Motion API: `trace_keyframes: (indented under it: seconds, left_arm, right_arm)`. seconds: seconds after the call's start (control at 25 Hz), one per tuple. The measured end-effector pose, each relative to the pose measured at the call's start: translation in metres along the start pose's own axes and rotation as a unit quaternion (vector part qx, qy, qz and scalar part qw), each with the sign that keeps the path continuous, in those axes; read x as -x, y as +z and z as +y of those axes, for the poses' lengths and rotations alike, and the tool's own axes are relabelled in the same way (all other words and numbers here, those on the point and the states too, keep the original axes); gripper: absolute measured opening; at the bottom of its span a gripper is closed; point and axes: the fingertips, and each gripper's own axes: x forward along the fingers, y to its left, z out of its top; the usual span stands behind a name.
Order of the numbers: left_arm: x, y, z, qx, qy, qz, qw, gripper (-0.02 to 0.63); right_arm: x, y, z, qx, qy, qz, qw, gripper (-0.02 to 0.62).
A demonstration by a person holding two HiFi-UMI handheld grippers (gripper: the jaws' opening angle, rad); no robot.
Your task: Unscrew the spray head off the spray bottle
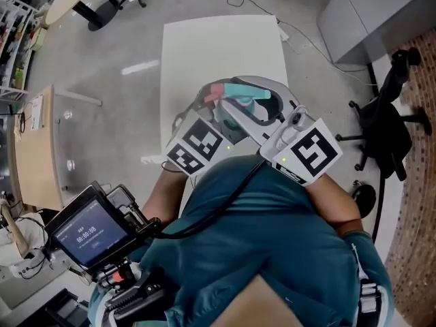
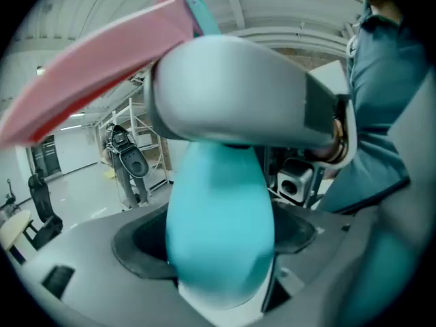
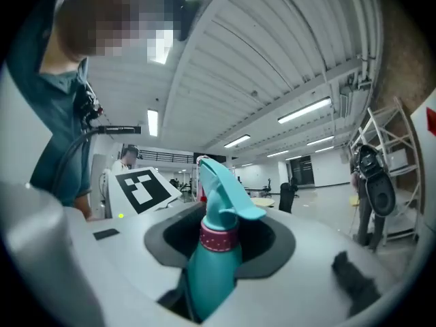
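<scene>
Grippers are meeting on the bottle (image 1: pixel 235 114) in the head view, holding it up in front of the person's teal shirt (image 1: pixel 272 237), above the near end of a white table (image 1: pixel 225 46). The left gripper (image 1: pixel 216 111) is reaching in from the left and the right gripper (image 1: pixel 271 111) from the right, marker cubes facing the camera.

In the left gripper view, its jaws are standing wide and clamping the bottle's fat teal body (image 2: pixel 218 230), which is filling the gap. The right gripper's grey housing (image 2: pixel 231 94) is crossing just above. A blurred pink part (image 2: pixel 102 67) is jutting up-left.

In the right gripper view, its jaws are standing partway closed and pinching the teal neck (image 3: pixel 211 278) under the pink collar (image 3: pixel 219 236). The spray head (image 3: pixel 225 186) is sitting on the bottle, not yet off.
</scene>
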Motion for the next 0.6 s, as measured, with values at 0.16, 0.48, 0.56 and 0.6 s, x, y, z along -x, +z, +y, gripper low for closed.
trace_keyframes:
  seconds: [0.16,0.48,0.56,0.6]
  left_arm:
    - [0.012,0.004,-0.022,0.011,-0.085,-0.015,0.9962,0.403]
    - [0.059,0.024,-0.101,0.002,-0.411,-0.061,0.9096,0.402]
    - [0.075,0.032,-0.107,0.014,-0.499,-0.088,0.8617,0.402]
    - [0.084,0.038,-0.107,0.038,-0.543,-0.108,0.8321,0.402]
  right_arm:
    - [0.009,0.003,0.013,-0.030,0.106,0.004,0.994,0.129]
    - [0.052,0.033,0.081,-0.057,0.480,0.024,0.875,0.126]
    - [0.061,0.041,0.087,-0.055,0.563,0.013,0.824,0.127]
    - [0.064,0.048,0.086,-0.063,0.595,-0.003,0.801,0.127]
